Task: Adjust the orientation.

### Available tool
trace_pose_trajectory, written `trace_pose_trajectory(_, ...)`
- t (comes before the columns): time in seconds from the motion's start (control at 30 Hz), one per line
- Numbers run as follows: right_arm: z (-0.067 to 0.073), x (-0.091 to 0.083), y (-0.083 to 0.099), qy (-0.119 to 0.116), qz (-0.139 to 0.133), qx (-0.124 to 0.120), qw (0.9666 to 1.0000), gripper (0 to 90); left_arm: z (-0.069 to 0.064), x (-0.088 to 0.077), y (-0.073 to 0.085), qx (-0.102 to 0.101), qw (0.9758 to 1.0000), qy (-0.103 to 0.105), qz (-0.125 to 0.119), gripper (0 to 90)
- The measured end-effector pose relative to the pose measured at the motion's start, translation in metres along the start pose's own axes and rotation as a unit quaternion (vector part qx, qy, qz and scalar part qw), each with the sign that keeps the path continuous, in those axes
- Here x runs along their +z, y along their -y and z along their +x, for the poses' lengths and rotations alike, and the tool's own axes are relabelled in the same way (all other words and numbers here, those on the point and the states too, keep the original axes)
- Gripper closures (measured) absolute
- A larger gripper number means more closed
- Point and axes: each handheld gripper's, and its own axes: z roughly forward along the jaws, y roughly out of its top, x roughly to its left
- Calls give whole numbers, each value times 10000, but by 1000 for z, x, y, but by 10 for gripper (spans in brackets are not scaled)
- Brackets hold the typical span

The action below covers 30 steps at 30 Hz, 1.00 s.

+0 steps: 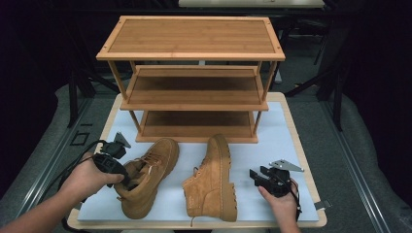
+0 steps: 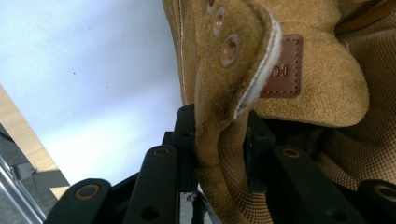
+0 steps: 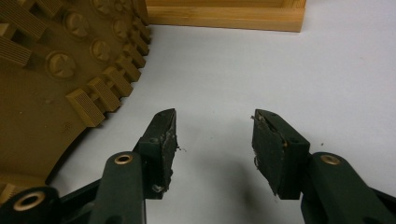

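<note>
The left gripper [image 1: 127, 178] pinches the collar flap of the left tan boot [image 1: 145, 177] at seven o'clock on the table, so lifting it to the bamboo shoe rack [image 1: 192, 77] looks next, while the right gripper [image 3: 212, 149] waits, jaws spread.

the left forearm comes in from the lower left corner of the high view, angled up and to the right. its hand [image 1: 87, 177] wraps the left gripper [image 1: 127, 180] at lower left of centre, nose pointing right and slightly down. in the left gripper view the two black jaws rise from the bottom centre and stand partly apart, with a boot [image 2: 280, 93] collar between them. the right hand [image 1: 282, 201] enters at the bottom right, holding the right gripper [image 3: 212, 144] pointed left, jaws wide apart and holding nothing.
</note>
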Motion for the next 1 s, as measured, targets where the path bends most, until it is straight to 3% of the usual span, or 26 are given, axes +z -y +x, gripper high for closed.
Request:
trace_pose_trajectory(0.27, -1, 1, 0, -11, 25, 23, 10000, 495, 6, -5, -1, -218, 9996, 158, -114, 761)
trace_pose_trajectory(0.4, -2, 1, 1, 33, 15, 47, 10000, 495, 12, -15, -2, -411, 9975, 549, -181, 777)
trace_pose_trajectory(0.63, -4, 1, 1, -19, 18, 105, 9999, 494, 17, -32, 2, -865, 9899, 1113, -132, 788)
trace_pose_trajectory(0.67, -4, 1, 1, -20, 21, 103, 9999, 494, 17, -32, 2, -865, 9899, 1113, -132, 788)
trace_pose_trajectory(0.7, -3, 1, 1, -17, 17, 104, 9999, 494, 20, -38, 4, -962, 9871, 1264, -200, 788)
trace_pose_trajectory(0.8, -4, 1, 1, -29, 10, 108, 9999, 494, 24, -48, 8, -1090, 9825, 1485, -267, 788)
trace_pose_trajectory(0.83, -4, 0, 1, -20, 11, 103, 9999, 494, 25, -52, 10, -1070, 9822, 1512, -326, 788)
trace_pose_trajectory(0.87, -5, 0, 1, -30, -3, 115, 9999, 494, 26, -55, 12, -1154, 9794, 1607, -396, 788)
trace_pose_trajectory(0.9, -4, 1, 1, 5, -80, 138, 9999, 494, 28, -59, 14, -1166, 9787, 1638, -415, 788)
trace_pose_trajectory(0.93, -5, 1, 1, -23, -10, 142, 9999, 494, 28, -62, 16, -1257, 9758, 1723, -489, 789)
trace_pose_trajectory(1.0, -5, 2, 1, 19, -67, 161, 9998, 494, 29, -67, 20, -1274, 9725, 1855, -596, 789)
